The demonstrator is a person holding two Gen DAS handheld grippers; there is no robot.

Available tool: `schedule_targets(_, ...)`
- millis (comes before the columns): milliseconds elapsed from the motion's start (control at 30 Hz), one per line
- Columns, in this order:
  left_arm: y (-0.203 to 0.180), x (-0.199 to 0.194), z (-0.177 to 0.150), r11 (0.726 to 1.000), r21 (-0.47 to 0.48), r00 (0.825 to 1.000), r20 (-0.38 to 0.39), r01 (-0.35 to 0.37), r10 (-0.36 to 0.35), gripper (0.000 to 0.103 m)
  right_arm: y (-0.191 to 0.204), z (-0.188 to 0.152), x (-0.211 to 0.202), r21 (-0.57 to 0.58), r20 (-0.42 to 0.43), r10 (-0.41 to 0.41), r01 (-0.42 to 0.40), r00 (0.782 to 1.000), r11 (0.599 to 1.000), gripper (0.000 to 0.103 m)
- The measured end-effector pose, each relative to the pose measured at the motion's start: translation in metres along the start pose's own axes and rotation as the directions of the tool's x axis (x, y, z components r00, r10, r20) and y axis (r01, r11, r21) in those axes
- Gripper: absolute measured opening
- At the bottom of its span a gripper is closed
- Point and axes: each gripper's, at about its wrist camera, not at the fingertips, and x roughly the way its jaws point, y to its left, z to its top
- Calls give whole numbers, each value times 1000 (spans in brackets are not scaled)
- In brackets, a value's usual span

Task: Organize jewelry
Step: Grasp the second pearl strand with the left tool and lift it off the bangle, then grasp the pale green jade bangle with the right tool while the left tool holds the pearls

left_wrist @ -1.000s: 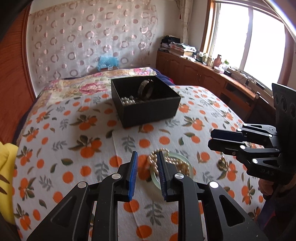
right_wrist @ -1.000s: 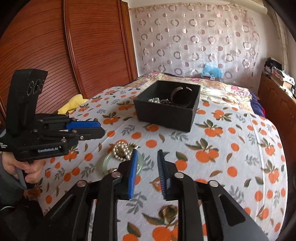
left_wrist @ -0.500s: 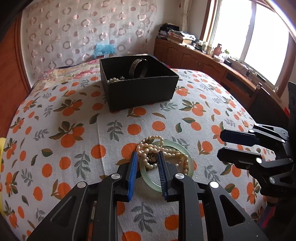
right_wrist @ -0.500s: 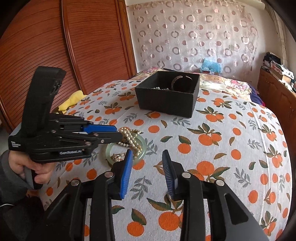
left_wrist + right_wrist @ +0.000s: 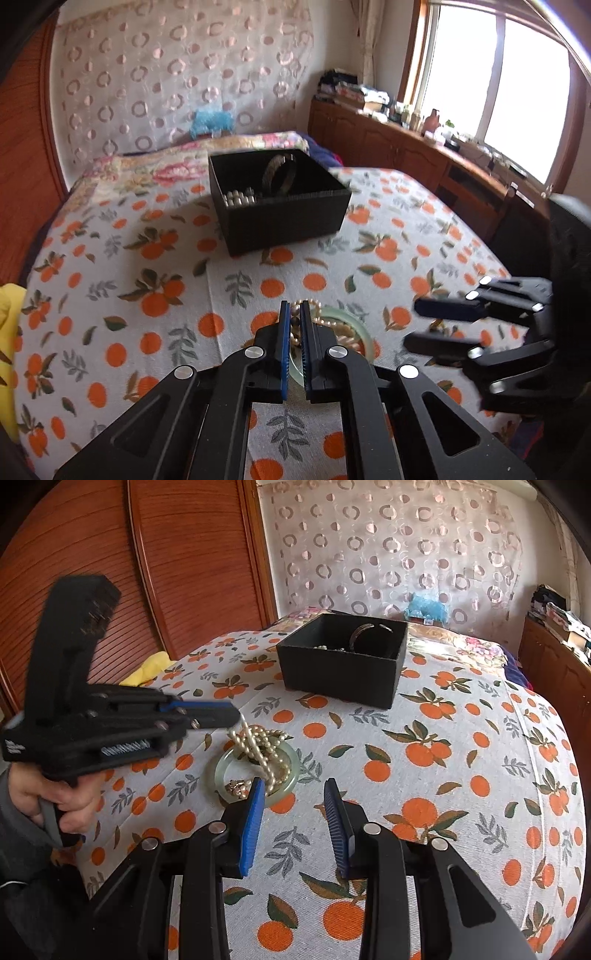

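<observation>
L fingers: left gripper (image 5: pixel 294 314) fingers nearly together, just closed on a loop of the pearl necklace (image 5: pixel 258 747); beads show in the narrow slit btwn the blue pads in the L wrist view.
L grip seen from R view: left gripper (image 5: pixel 236 716) tips sit at the top of the pearl pile, a strand running up to them; exact pinch point blurred.
R fingers: right gripper (image 5: pixel 294 794) fingers apart, nothing btwn them, pads touching nothing; just opened a bit wider. L pad tip is right beside the near edge of the jade bangle (image 5: pixel 221 768), contact can't be told.
L hand pose: hand (image 5: pixel 55 797) wrapped round the grip handle, grey sleeve at the wrist; gripper angled down twd the bed.
R hand pose: right gripper (image 5: pixel 443 326) comes in from the right side of the L view, tilted down, tips near the pile; hand itself not seen.
Jewelry spot: pearls heaped on the bangle, on the orange-print bedspread (image 5: pixel 461 775), near edge of the bed. A small gold-ish piece (image 5: pixel 238 787) lies inside the bangle ring.
Box: black box (image 5: pixel 280 210) farther back on the bed, well apart from the pile; holds a dark bracelet (image 5: pixel 280 177) standing on edge and some pearls (image 5: pixel 238 197).
L view only: window, wooden cabinet w/ clutter.
R view only: the holding hand, wooden wardrobe doors, whole bangle ring.
</observation>
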Motion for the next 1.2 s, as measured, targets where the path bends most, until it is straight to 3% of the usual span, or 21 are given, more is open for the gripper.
schedule_targets(200, 4, -36, 9, 1000, -22, 996, 86, 4, -2, 4, 7, 4, 8, -26, -22, 9, -10, 1000, 1000, 48)
schedule_targets(300, 7, -52, 14, 999, -32, 992, 130, 1, 3, 4, 12, 5, 13, -48, -34, 10, -12, 999, 999, 61)
schedule_targets(600, 17, -94, 28, 999, -39, 972, 233, -36, 44, 4, 27, 15, 31, -106, -78, 40, -49, 996, 993, 85)
schedule_targets(1000, 30, -112, 31, 997, -49, 961, 266, -68, 78, 4, 44, 23, 61, -203, -152, -30, -1, 988, 979, 86)
schedule_targets(1100, 30, -111, 31, 997, -48, 961, 265, -68, 78, 4, 41, 22, 63, -215, -159, -58, 22, 986, 976, 74)
schedule_targets(1200, 30, -110, 35, 997, -35, 961, 266, -73, 79, 4, 39, 22, 63, -212, -159, -51, 17, 986, 977, 74)
